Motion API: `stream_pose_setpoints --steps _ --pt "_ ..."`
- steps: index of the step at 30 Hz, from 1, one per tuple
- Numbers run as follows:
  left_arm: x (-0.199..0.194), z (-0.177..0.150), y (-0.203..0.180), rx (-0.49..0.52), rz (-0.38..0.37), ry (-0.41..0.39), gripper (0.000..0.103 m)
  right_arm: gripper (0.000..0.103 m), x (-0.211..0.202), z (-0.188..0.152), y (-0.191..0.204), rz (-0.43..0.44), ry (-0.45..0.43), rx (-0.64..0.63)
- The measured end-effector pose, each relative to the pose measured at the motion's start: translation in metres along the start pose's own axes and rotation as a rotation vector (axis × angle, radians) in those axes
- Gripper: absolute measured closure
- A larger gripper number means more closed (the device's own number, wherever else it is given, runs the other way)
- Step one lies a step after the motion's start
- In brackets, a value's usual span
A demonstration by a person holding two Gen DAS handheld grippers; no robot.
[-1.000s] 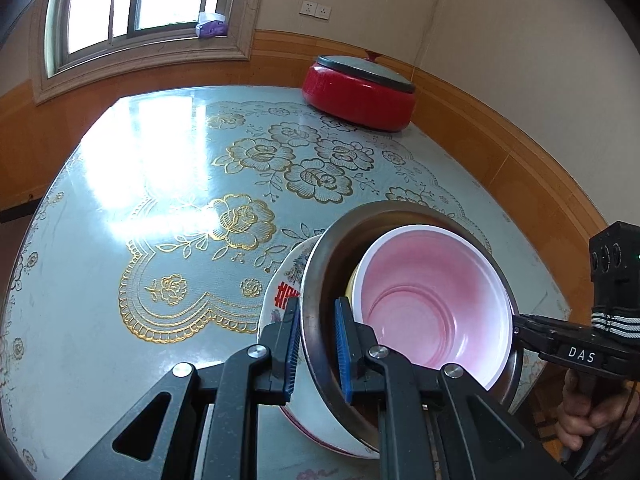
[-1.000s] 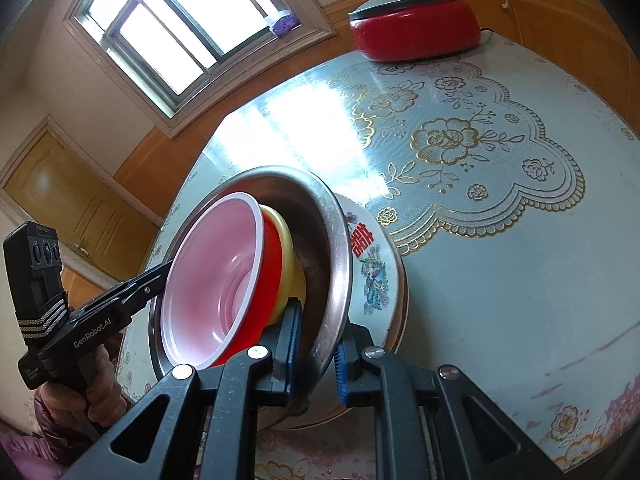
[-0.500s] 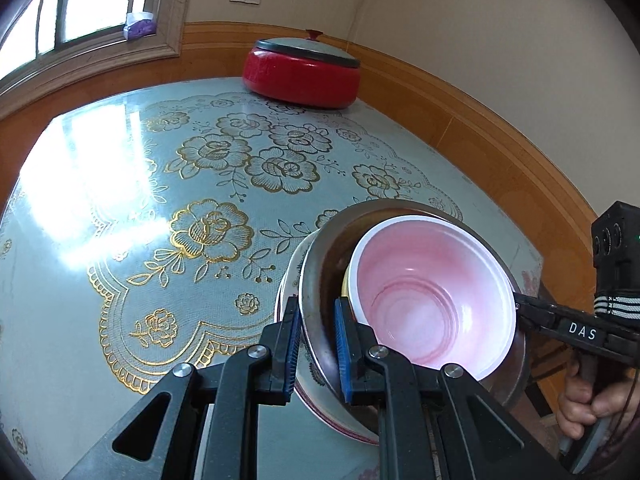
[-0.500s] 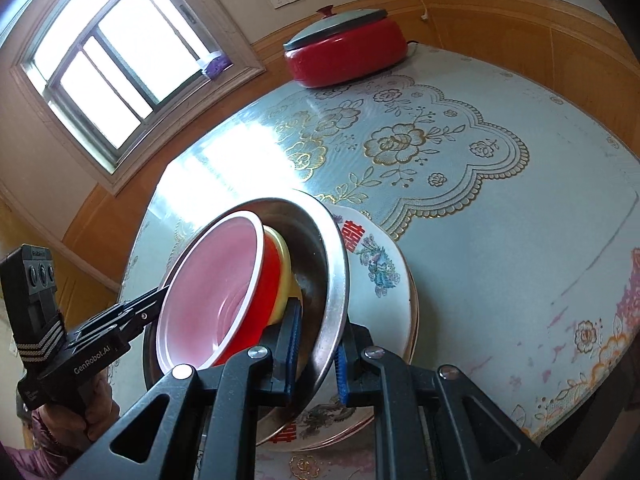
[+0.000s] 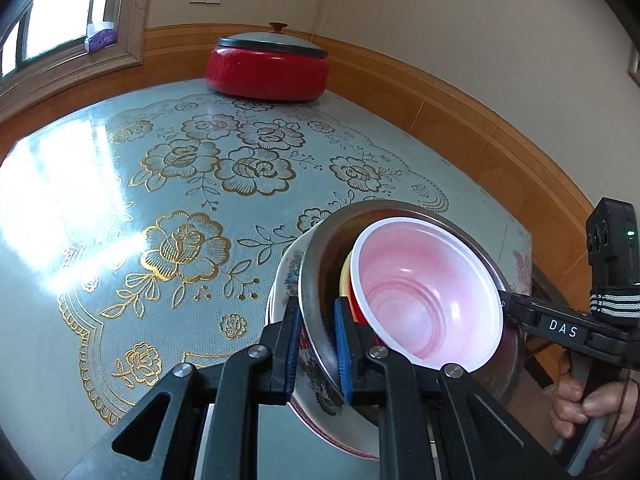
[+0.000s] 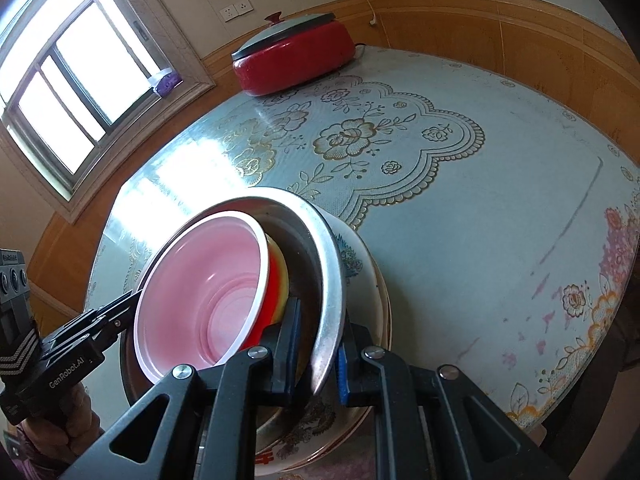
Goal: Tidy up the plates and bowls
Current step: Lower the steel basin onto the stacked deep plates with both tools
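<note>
Gripping the steel bowl (image 5: 320, 256) by opposite sides of its thin rim, the left tool (image 5: 316, 344) and right tool (image 6: 318, 354) were both clamped tight on it. Nested inside sat a red bowl (image 6: 200, 296) over a yellow one (image 5: 345, 276), with patterned plates (image 6: 360, 268) beneath, all at the counter (image 5: 120, 200) edge around six o'clock. That stack looked heavy, the polished metal slippery and the plates breakable; the rim seemed the only purchase. A red pot (image 5: 267, 68) stood at twelve.

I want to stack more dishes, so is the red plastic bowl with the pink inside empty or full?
Empty. The red plastic bowl shows a bare pink bottom in both wrist views, nested in the steel bowl.
</note>
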State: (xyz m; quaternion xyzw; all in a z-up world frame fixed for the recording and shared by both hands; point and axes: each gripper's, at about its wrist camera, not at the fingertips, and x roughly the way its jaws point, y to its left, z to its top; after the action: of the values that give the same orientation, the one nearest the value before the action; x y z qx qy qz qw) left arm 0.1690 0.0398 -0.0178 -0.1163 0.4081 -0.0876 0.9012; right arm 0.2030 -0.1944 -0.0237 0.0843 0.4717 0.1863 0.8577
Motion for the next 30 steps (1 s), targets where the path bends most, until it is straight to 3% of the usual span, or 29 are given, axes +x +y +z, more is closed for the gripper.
stream_pose_setpoints --steps 16,22,30 --pt "-0.004 -0.006 -0.003 0.008 0.006 -0.011 0.086 0.089 -0.003 -0.004 -0.003 0.015 -0.005 0.019" --pt "-0.006 -0.007 -0.004 0.014 0.007 -0.013 0.085 0.082 -0.014 -0.012 -0.005 0.030 -0.011 0.048" --pt "-0.006 -0.008 -0.004 0.020 0.003 -0.017 0.084 0.081 -0.027 -0.024 -0.004 0.031 -0.034 0.066"
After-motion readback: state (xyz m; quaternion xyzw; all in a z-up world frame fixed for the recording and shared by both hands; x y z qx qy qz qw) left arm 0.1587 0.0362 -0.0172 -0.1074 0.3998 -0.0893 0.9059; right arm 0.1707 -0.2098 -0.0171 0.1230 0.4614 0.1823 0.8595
